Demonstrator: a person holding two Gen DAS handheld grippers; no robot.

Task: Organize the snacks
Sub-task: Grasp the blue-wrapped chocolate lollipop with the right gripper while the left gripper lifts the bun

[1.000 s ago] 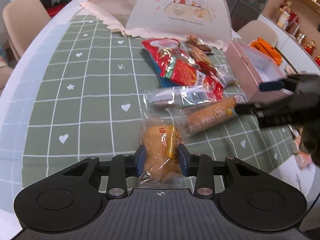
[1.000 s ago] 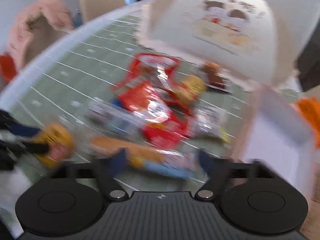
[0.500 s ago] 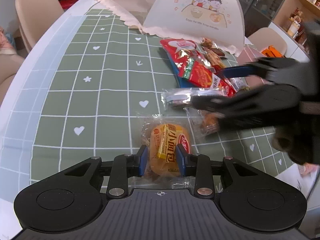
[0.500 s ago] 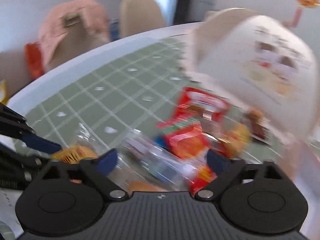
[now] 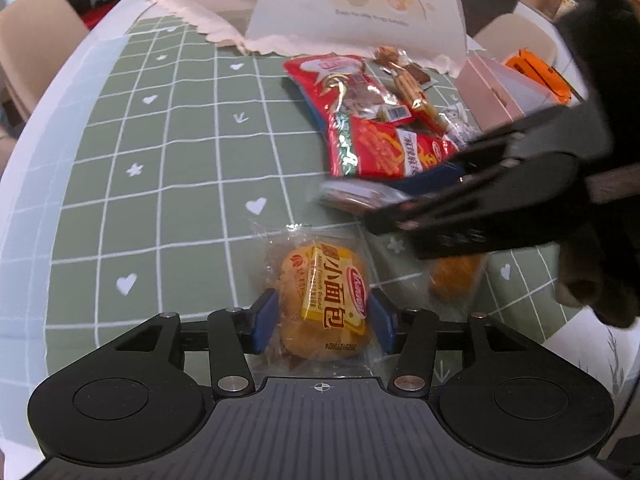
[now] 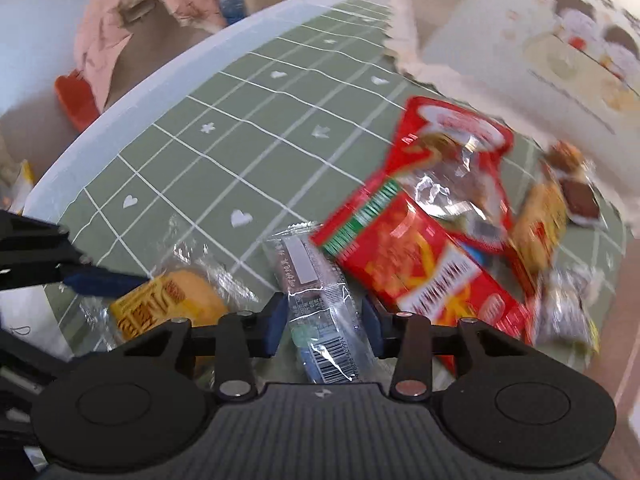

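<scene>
On the green checked tablecloth (image 5: pixel 168 184), my left gripper (image 5: pixel 322 322) brackets a wrapped small bread bun (image 5: pixel 324 300); its jaws have just been opening, and both blue pads now stand slightly clear of the wrapper, the bun resting between them. My right gripper (image 6: pixel 324 316) has just been closing around a clear-wrapped snack bar (image 6: pixel 316 304), whose barcoded end lies between the pads; I cannot tell whether they press it. Red snack packets (image 6: pixel 420 248) lie just beyond, near a pink box (image 5: pixel 504 92).

Bright, even daylight; fisheye bends the edges, glare on wrappers (image 6: pixel 452 184), right view motion-blurred.
</scene>
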